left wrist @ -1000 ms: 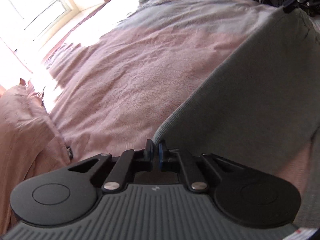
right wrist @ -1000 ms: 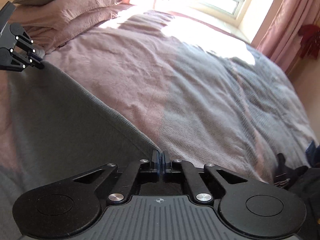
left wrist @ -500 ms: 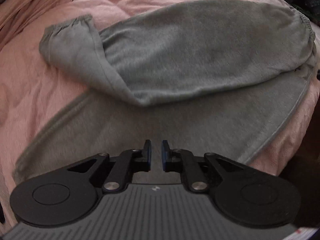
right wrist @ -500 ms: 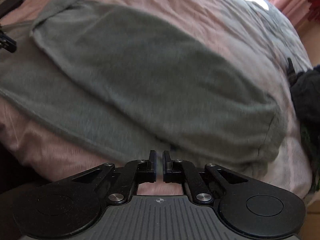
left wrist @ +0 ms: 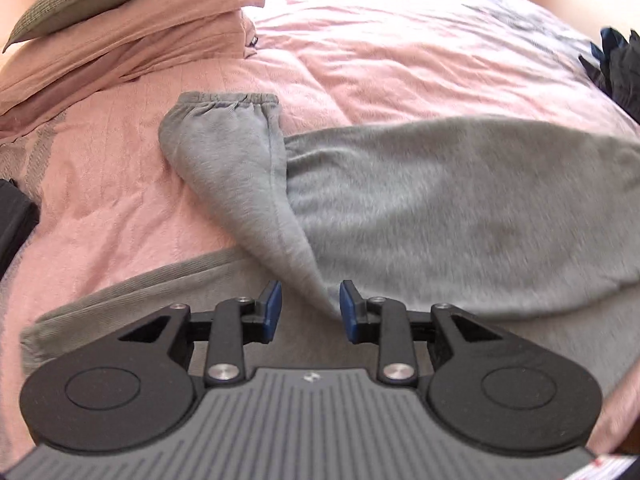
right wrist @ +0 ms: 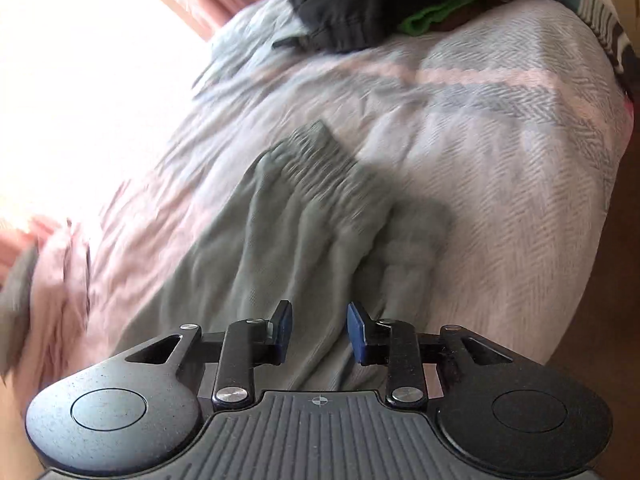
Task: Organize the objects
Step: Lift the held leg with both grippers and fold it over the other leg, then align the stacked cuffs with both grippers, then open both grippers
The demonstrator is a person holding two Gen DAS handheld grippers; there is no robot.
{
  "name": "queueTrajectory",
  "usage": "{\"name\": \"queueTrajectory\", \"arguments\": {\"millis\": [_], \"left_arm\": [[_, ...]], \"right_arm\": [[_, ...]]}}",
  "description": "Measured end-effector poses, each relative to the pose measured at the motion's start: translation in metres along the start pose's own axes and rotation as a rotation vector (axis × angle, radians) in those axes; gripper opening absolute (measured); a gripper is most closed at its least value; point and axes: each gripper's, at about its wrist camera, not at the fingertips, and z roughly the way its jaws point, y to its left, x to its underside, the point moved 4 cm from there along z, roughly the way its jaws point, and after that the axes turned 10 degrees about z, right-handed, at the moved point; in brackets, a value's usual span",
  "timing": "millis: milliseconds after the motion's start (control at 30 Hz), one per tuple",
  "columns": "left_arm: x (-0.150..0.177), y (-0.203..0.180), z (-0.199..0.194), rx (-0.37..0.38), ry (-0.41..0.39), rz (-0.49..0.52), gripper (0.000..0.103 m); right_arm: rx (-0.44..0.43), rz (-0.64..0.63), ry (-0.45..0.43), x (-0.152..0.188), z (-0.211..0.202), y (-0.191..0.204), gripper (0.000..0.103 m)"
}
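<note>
Here, grey sweatpants (left wrist: 440, 208) on bed (left wrist: 360, 60), both hand-held grippers opening, nothing clamped, pillow tag (left wrist: 253, 42) seemingly unreadable.

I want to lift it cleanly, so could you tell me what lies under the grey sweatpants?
The grey sweatpants lie flat on the pink bedspread, one leg folded over the other. Whatever the fabric covers cannot be seen.

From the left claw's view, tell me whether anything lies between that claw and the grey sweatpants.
Nothing visible does. The left claw hangs directly over the grey sweatpants on the pink bedspread, jaws opening, a fold of the fabric rising between them. The pillows and dark clothes lie well off to the sides.
</note>
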Motion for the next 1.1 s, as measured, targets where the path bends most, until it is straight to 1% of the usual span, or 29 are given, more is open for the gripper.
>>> {"name": "queueTrajectory", "arguments": {"millis": [67,133,233,333,433,500,567,667,733,800,833,867,900,933,967,1000,1033,1100], "left_arm": [[0.001,-0.003,0.007,-0.013,-0.031,-0.005,0.029],[0.0,-0.005,0.014,-0.041,-0.05,0.006,0.032],[-0.005,-0.007,0.023,-0.081,-0.084,0.031,0.033],[-0.017,-0.002,0.034,-0.126,-0.119,0.063,0.036],[-0.037,0.003,0.041,-0.184,-0.153,0.117,0.037],[-0.051,0.008,0.043,-0.192,-0.169,0.137,0.046],[-0.066,0.014,0.052,-0.23,-0.149,0.155,0.047],[-0.089,0.014,0.078,-0.261,-0.111,0.224,0.047],[-0.098,0.012,0.104,-0.277,-0.048,0.257,0.047],[-0.097,0.013,0.133,-0.299,0.039,0.283,0.047],[-0.096,0.014,0.143,-0.317,0.065,0.29,0.047],[-0.093,0.018,0.148,-0.337,0.068,0.295,0.033],[-0.092,0.023,0.148,-0.351,0.06,0.28,0.014],[-0.092,0.031,0.142,-0.351,0.043,0.235,0.012],[-0.093,0.042,0.131,-0.336,0.007,0.169,0.011],[-0.091,0.056,0.113,-0.329,-0.041,0.093,0.011],[-0.087,0.071,0.094,-0.336,-0.079,0.023,0.011],[-0.067,0.108,0.045,-0.338,-0.165,-0.146,0.01]], "right_arm": [[-0.046,0.008,-0.024,-0.008,0.009,-0.01,0.029],[-0.076,0.012,-0.045,-0.014,0.019,-0.018,0.032],[-0.14,0.034,-0.047,-0.021,0.031,-0.031,0.036],[-0.203,0.068,-0.07,-0.024,0.028,-0.041,0.037],[-0.241,0.054,-0.09,-0.022,0.02,-0.045,0.038],[-0.267,0.06,-0.106,-0.021,0.015,-0.044,0.04],[-0.265,0.068,-0.106,-0.021,0.014,-0.044,0.041],[-0.252,0.07,-0.101,-0.022,0.015,-0.039,0.043],[-0.247,0.064,-0.101,-0.023,0.017,-0.038,0.043],[-0.239,0.063,-0.097,-0.023,0.018,-0.037,0.043],[-0.241,0.063,-0.095,-0.023,0.018,-0.037,0.043],[-0.242,0.056,-0.092,-0.023,0.018,-0.037,0.041],[-0.245,0.046,-0.093,-0.024,0.018,-0.037,0.037],[-0.236,0.033,-0.099,-0.024,0.017,-0.037,0.017],[-0.221,0.013,-0.102,-0.026,0.015,-0.036,0.01],[-0.211,0.001,-0.103,-0.028,0.012,-0.036,0.009],[-0.225,-0.004,-0.106,-0.03,0.008,-0.036,0.008],[-0.247,-0.013,-0.105,-0.034,-0.003,-0.032,0.007]]}}
